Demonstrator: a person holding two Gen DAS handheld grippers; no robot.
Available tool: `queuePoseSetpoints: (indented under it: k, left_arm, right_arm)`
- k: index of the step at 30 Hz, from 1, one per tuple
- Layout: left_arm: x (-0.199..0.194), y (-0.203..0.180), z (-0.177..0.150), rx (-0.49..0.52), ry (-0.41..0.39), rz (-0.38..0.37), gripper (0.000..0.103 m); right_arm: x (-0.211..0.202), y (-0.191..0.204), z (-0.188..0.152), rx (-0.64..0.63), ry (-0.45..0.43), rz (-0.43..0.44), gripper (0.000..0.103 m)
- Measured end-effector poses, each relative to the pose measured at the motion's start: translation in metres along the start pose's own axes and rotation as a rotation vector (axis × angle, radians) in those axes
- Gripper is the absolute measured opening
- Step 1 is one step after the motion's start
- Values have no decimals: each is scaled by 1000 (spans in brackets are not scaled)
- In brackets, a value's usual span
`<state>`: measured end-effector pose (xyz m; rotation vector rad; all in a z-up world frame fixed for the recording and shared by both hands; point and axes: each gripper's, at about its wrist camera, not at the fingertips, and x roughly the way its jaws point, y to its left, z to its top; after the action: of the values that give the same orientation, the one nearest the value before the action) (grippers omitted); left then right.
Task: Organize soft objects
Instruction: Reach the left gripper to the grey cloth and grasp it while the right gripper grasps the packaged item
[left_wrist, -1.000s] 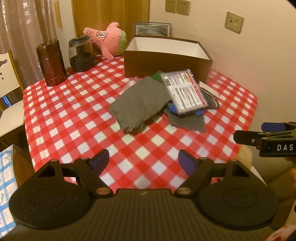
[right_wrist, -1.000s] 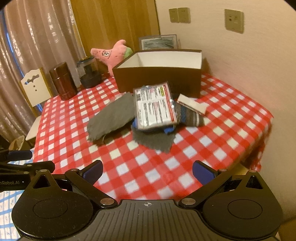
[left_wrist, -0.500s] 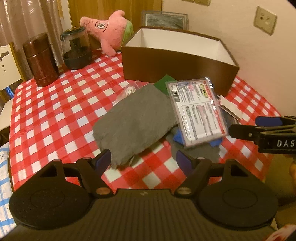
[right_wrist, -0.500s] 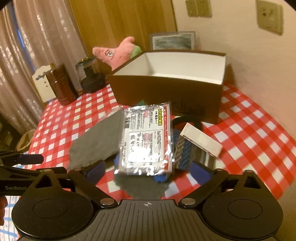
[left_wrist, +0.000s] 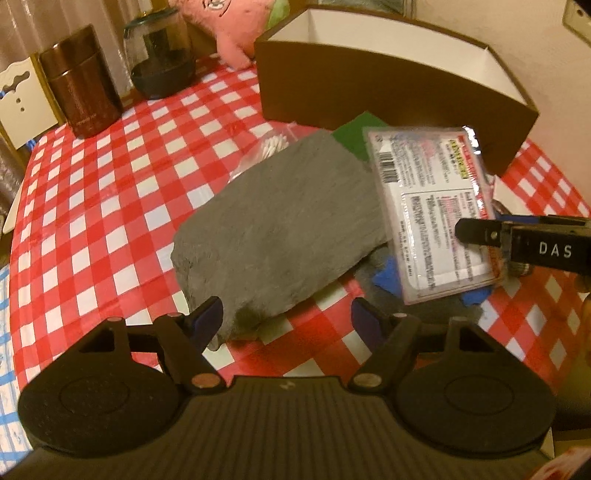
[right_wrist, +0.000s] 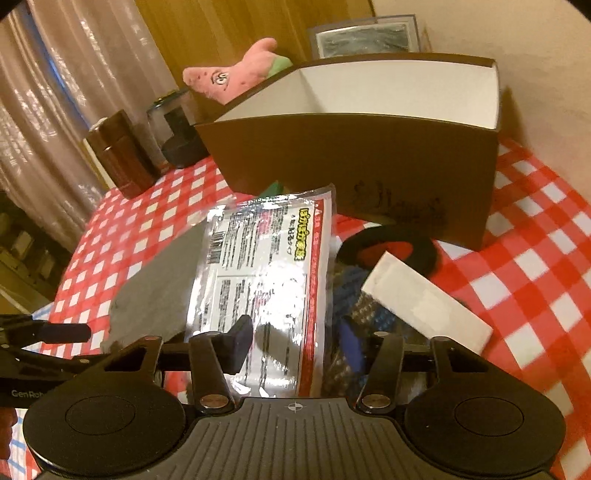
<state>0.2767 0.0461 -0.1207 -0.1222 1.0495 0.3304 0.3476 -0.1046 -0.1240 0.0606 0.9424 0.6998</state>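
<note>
A folded grey cloth (left_wrist: 284, 229) lies on the red checked tablecloth (left_wrist: 110, 206), part of a pile with a shiny plastic packet (left_wrist: 432, 210) on top and blue and dark cloths under it. My left gripper (left_wrist: 286, 319) is open, its fingertips at the cloth's near edge. My right gripper (right_wrist: 297, 345) is open, straddling the near end of the packet (right_wrist: 266, 284); it also shows in the left wrist view (left_wrist: 480, 232). A patterned sock bundle (right_wrist: 354, 314) with a white band (right_wrist: 424, 306) lies right of the packet. The open brown box (right_wrist: 369, 162) stands behind the pile.
A pink plush star (right_wrist: 236, 77), a dark glass jar (left_wrist: 162, 59) and a brown canister (left_wrist: 81, 81) stand at the table's back left. A black ring-shaped item (right_wrist: 388, 247) lies before the box. A white chair (left_wrist: 18, 107) stands left; a wall is right.
Both grippers have moved forward and down to the pile. The left one now reaches the grey cloth's edge, the right one the packet's near end. Both stay open.
</note>
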Motion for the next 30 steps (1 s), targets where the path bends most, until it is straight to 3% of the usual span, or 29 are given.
queuePoseSetpoints:
  k: [7, 13, 16, 22, 30]
  left_arm:
    - [7, -5, 3, -9, 21, 11, 74]
    - [8, -7, 4, 1, 20, -3, 74]
    - [7, -3, 2, -6, 21, -12, 74]
    - [11, 6, -2, 7, 31, -26, 72]
    - [12, 24, -8, 20, 43, -30, 71]
  right_arm:
    - [-7, -11, 7, 15, -32, 93, 30]
    - [-20, -6, 13, 32, -51, 226, 29]
    - [-13, 0, 10, 15, -30, 198, 29]
    - [-4, 7, 3, 81, -4, 281, 25]
    - [36, 25, -16, 154, 86, 275, 21]
